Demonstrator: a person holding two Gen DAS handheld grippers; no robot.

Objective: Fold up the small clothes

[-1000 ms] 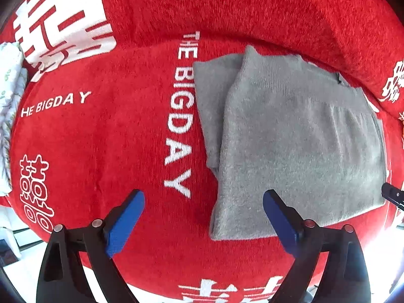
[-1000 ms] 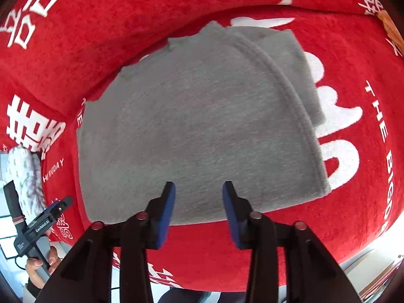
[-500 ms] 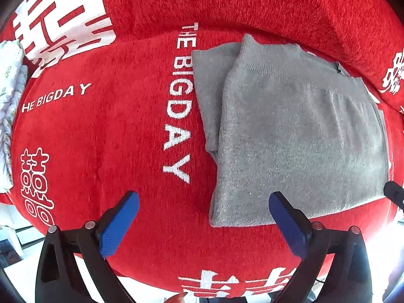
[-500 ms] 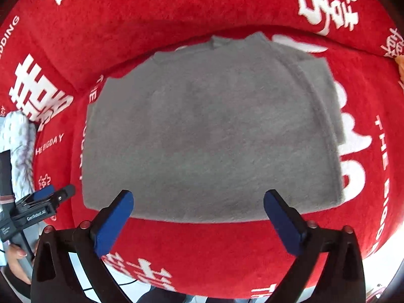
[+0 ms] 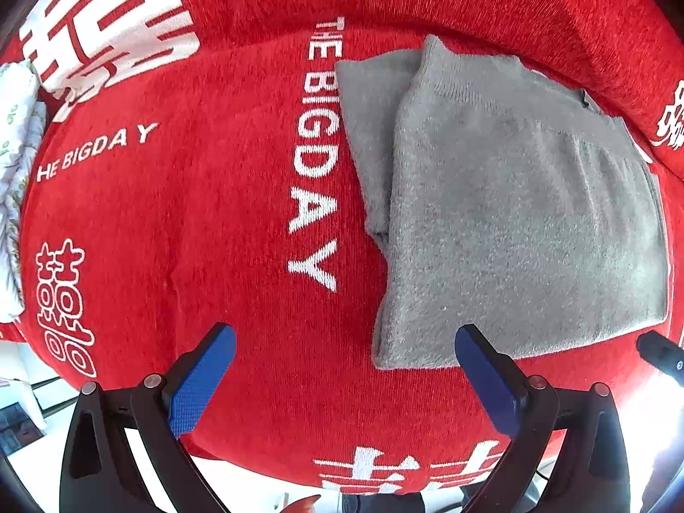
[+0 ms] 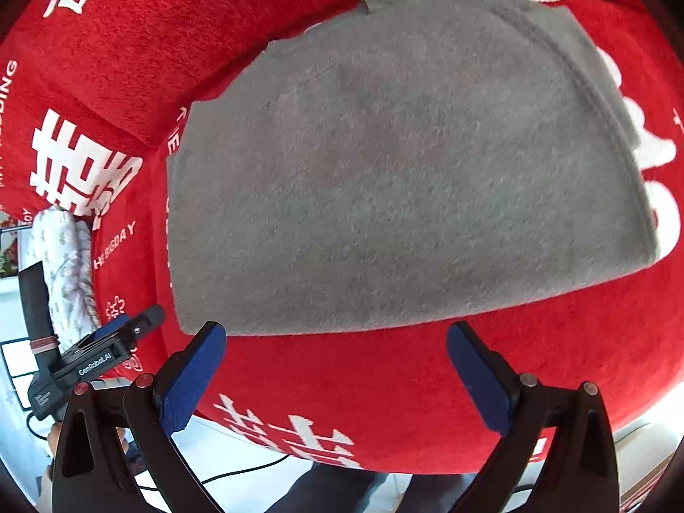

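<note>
Ahead of both spread, empty claws, left gripper (image 5: pixel 342 374) and right gripper (image 6: pixel 335 367), the folded grey knit garment (image 6: pixel 402 171) is left flat on the red printed cover (image 5: pixel 192 213), evidently released for regrasping.

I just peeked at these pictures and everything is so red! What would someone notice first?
The bright red blanket with big white letters and Chinese symbols fills both views. On it lies a folded grey knitted garment, at the right of the left wrist view and filling the middle of the right one. Near each bottom edge, the blue-padded left tool and right tool are open, holding nothing.
</note>
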